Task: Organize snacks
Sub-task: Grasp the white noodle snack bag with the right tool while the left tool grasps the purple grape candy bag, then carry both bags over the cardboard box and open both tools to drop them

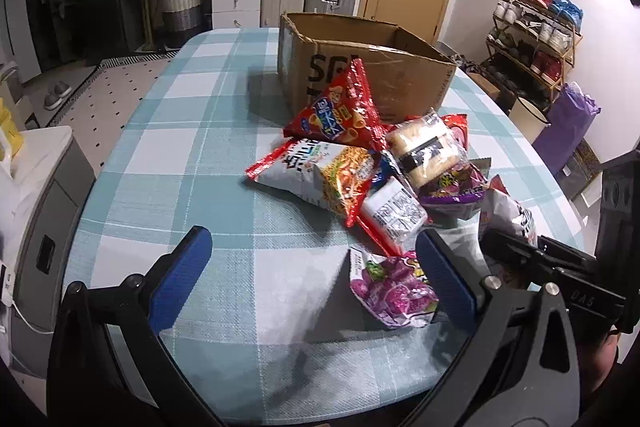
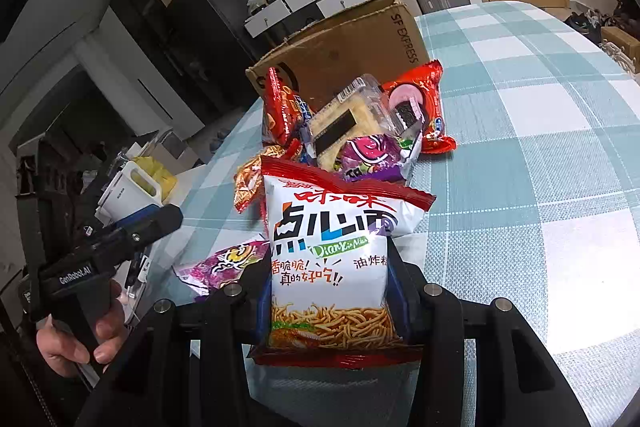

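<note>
Gripping: right gripper (image 2: 328,291) pinches the white noodle-snack bag (image 2: 328,259) across its middle, ready for lifting | left gripper (image 1: 316,275) spread wide, empty, near purple candy packet (image 1: 390,287) | remaining snacks heaped against the open cardboard box (image 1: 360,67), probably their destination.

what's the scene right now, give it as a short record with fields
surface: table with a teal checked cloth
container: open cardboard box at the far end of the pile, upright
right gripper: shut on the white noodle snack bag
left gripper: open, holding nothing, purple candy bag lying by its right finger
pile: red cone-snack bag, clear-wrapped cakes and other packets, between grippers and box
</note>
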Tool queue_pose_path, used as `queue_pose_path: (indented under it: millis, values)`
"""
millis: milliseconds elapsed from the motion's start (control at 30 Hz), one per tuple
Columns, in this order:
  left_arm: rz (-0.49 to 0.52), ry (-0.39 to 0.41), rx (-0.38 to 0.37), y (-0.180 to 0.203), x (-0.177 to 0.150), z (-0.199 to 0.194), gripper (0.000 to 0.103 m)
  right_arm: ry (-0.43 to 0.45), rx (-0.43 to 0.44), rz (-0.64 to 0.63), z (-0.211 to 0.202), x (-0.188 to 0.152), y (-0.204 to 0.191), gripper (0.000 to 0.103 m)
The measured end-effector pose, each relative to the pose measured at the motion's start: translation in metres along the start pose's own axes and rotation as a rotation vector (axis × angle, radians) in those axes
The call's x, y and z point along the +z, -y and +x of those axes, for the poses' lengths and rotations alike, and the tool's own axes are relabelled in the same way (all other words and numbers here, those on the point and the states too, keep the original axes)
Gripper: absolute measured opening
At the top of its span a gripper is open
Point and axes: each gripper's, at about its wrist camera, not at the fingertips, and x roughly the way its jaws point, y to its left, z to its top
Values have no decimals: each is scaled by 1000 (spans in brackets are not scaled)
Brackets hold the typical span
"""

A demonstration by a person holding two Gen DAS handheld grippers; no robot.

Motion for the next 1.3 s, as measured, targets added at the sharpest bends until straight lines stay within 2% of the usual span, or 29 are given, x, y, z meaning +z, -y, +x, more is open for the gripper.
queue_pose_path:
  millis: [533,900,1000,1033,1100,1133,1167,1300]
  values:
    - [15,-92,-113,23,-10,27,99,52,1,-15,-25,2,-1,46]
    - [24,-151,-145,37,-18,55,94,68,-4,1,-33,1,9,46]
    - [16,-181,-203,40,-21,64,90,70,-2,6,-33,1,10,46]
    - [16,-195,-229,43,-23,67,87,71,-1,6,-33,1,11,46]
    - [31,-173,-251,48,-24,68,70,72,-1,8,-34,0,12,46]
    - [33,-180,-308,51,-25,69,45,73,-2,9,-34,0,12,46]
    - [29,-184,-343,53,-24,69,38,73,-2,9,-34,0,13,46]
    - [52,-168,-363,61,-21,71,33,72,-2,15,-34,-1,14,46]
